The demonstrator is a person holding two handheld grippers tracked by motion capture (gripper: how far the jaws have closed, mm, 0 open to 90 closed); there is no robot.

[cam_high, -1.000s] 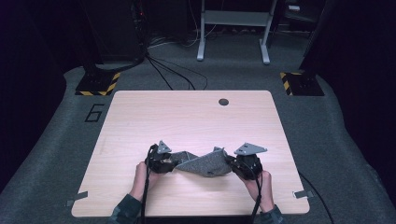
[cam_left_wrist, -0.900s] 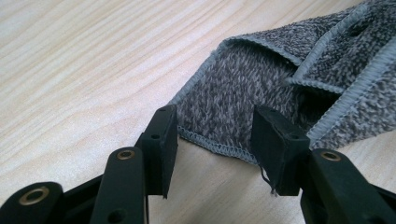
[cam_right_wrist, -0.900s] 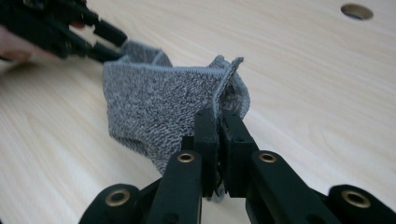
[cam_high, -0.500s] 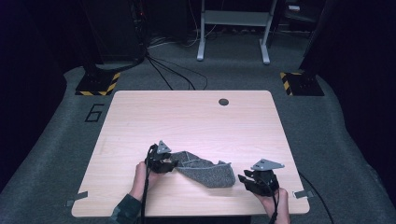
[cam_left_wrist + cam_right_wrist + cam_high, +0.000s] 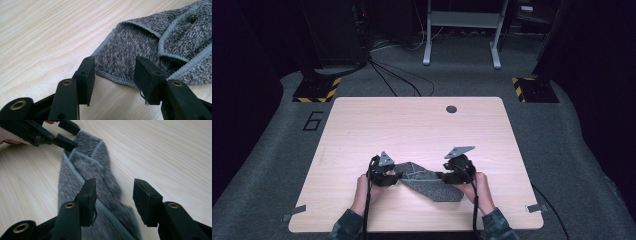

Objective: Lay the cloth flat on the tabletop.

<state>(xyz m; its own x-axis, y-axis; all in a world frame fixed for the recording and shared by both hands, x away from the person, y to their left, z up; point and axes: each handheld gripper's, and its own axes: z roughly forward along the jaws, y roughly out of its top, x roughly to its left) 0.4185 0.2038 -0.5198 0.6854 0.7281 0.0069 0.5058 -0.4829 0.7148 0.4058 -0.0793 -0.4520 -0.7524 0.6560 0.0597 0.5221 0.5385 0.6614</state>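
A grey terry cloth (image 5: 428,183) with a stitched hem lies folded into a narrow strip near the front of the wooden table (image 5: 412,125). My left gripper (image 5: 395,178) is at the cloth's left end, open, with the hemmed corner (image 5: 117,50) just past its tips (image 5: 113,67). At the cloth's right end is my right gripper (image 5: 443,176), whose jaws have just been opening. In the right gripper view its jaws (image 5: 113,187) stand apart over the cloth (image 5: 82,162) without pressing on it, and the left gripper (image 5: 62,135) is seen at the far end.
A dark round grommet (image 5: 451,109) sits near the table's far edge. Tape strips (image 5: 534,207) mark the front corners. Beyond the table are floor cables, black bases with hazard stripes (image 5: 318,90) and a grey stand (image 5: 462,30).
The right gripper let go of the cloth, swung out to the right toward the front edge, then came back to the cloth's right end with its jaws apart. The cloth dropped flat. The left gripper stayed put.
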